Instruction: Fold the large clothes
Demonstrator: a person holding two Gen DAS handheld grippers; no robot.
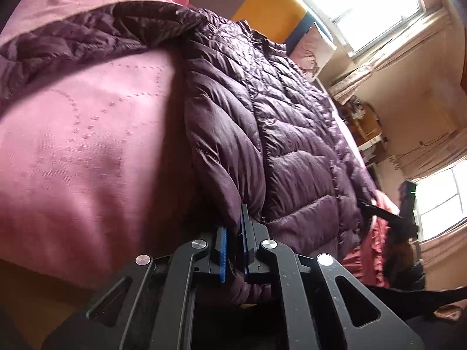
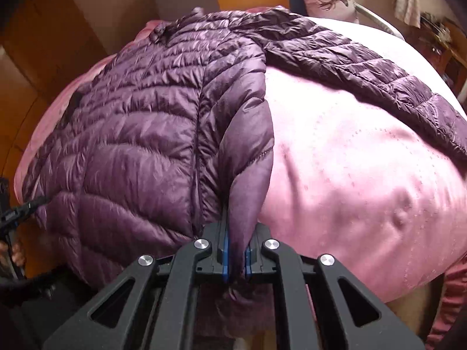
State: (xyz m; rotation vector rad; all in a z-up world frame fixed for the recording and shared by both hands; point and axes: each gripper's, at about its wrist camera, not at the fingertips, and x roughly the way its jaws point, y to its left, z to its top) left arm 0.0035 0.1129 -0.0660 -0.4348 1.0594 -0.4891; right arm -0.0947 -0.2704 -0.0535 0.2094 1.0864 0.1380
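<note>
A bed (image 2: pixel 364 175) under a pink cover fills both views, and on it lies the jacket (image 2: pixel 131 134), a dark purple quilted puffer spread flat with its hem toward the near edge. One sleeve (image 2: pixel 364 58) trails out across the cover in the right wrist view; another sleeve (image 1: pixel 58 43) runs across the cover at the upper left of the left wrist view. A cushion (image 1: pixel 312 49) stands at the far end below a bright window (image 1: pixel 359 3).

The left tool (image 1: pixel 233 250) is clenched on the jacket's hem at its bottom corner: purple cloth sits between the blue pads (image 1: pixel 222 256) and bulges out below them. The right tool (image 2: pixel 236 259) is likewise clenched on the hem at the opposite bottom corner, a pinch of fabric drawn up tight between its pads (image 2: pixel 224 258). Each tool shows small at the edge of the other's view, so the two hold the hem well apart.

By my reading, the step in hand is the grasp that opens a fold: both lower corners are taken, nothing is folded over yet, and the sleeves lie loose. The next move probably calls for lifting both corners together and carrying them toward the collar, keeping the hem taut and level so the slippery shell does not bunch or slide out of the pads. The sleeves may need tucking in.
</note>
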